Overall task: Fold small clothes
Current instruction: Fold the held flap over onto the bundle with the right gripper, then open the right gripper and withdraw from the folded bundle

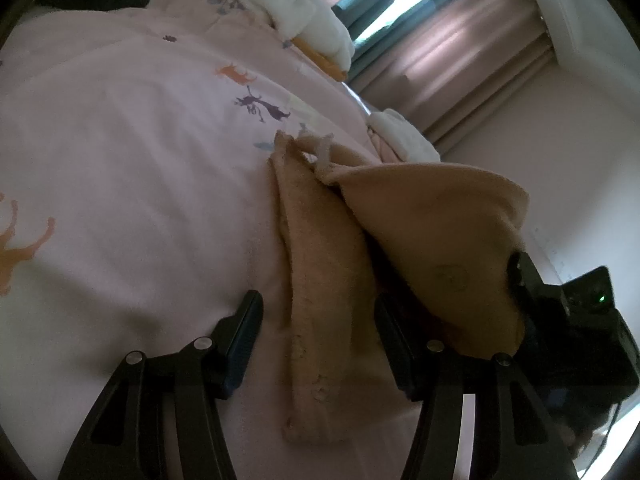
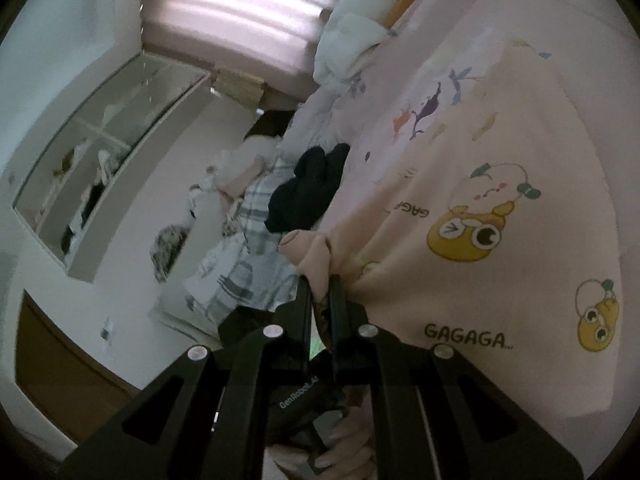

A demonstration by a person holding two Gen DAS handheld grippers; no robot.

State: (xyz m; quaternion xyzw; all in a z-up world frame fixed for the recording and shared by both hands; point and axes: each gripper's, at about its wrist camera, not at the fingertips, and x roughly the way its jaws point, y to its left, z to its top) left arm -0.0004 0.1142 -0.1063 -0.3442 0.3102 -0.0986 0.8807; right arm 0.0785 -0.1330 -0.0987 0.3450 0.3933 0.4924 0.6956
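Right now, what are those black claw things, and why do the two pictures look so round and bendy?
Those claws are two grabbing tools, and a person holds one in each hand. A little camera sits on each tool and looks out along its two fingers. Its lens is very wide, which bends the picture.

The left tool stands open over a bed with a pink cartoon bedsheet. A small tan cloth lies between its fingers, not pinched.

The right tool is shut on an edge of that cloth and lifts that side as a flap. You can see it at the right of the left picture too.

Farther off lie a dark garment and white bedding.
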